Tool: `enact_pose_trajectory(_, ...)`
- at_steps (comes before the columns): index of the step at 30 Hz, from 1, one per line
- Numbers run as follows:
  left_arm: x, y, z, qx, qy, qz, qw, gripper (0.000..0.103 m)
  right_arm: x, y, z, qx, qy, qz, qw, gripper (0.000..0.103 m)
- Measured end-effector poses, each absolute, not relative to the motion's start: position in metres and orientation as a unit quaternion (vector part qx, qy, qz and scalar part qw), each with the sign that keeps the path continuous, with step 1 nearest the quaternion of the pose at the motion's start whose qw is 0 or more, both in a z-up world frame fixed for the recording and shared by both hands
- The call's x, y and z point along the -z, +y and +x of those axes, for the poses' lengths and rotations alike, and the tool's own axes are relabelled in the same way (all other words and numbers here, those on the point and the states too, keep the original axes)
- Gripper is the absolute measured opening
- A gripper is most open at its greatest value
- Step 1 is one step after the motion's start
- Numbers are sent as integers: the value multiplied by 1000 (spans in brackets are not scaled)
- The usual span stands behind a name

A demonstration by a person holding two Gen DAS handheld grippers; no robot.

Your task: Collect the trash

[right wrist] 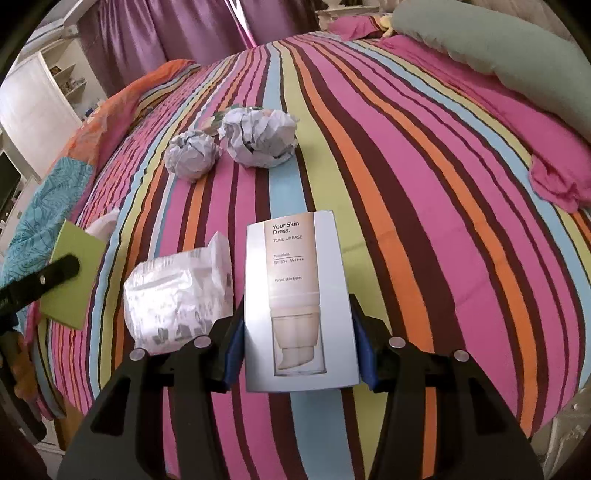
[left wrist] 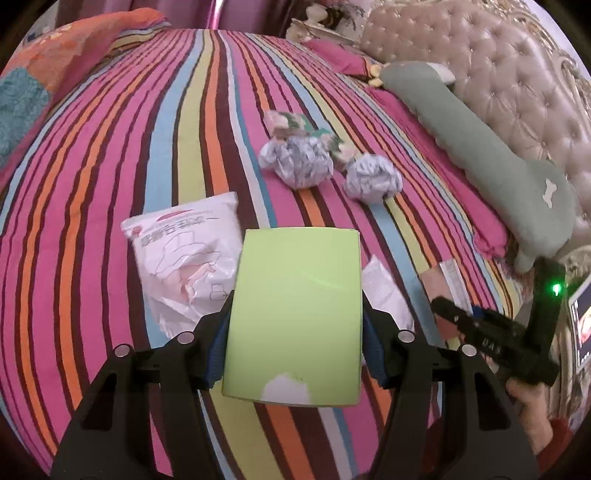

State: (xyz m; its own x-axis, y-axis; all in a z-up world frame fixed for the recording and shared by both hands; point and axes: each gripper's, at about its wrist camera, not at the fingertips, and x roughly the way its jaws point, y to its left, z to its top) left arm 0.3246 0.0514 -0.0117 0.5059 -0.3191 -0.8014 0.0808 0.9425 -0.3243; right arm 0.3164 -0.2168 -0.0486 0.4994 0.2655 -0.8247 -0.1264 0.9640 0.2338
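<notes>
My left gripper (left wrist: 293,350) is shut on a light green box (left wrist: 295,314) and holds it over the striped bed (left wrist: 92,221). My right gripper (right wrist: 299,354) is shut on a pale cosmetics box (right wrist: 299,306) printed "Your Skin Dress". Two crumpled paper balls (left wrist: 295,162) (left wrist: 373,179) lie further out on the bed; they also show in the right wrist view (right wrist: 258,136) (right wrist: 192,155). A white plastic wrapper (left wrist: 184,258) lies left of the green box. Another crinkled clear wrapper (right wrist: 177,299) lies left of the cosmetics box.
A floral wrapper (left wrist: 291,123) lies behind the paper balls. A long green pillow (left wrist: 491,155) and pink pillows (left wrist: 461,184) line the tufted headboard (left wrist: 517,81). An orange and teal quilt (right wrist: 66,177) lies at the far side. Purple curtains (right wrist: 166,33) and a white shelf (right wrist: 48,92) stand beyond.
</notes>
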Motion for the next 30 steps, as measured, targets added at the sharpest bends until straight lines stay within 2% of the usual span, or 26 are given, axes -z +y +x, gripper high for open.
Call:
enact_pose_trajectory(13,42,45,304,122,515,-112,841,62,66,-215,311,-111,506,57,853,47)
enact_pose_trajectory(22,44,29,274,98,492,-92,860,68,68,-213,310,-109,504,46,856,48)
enact_pose_trajectory(30,38,12,250,28,447,-32,893,68,69,-210,310,-109,500,37,858,48)
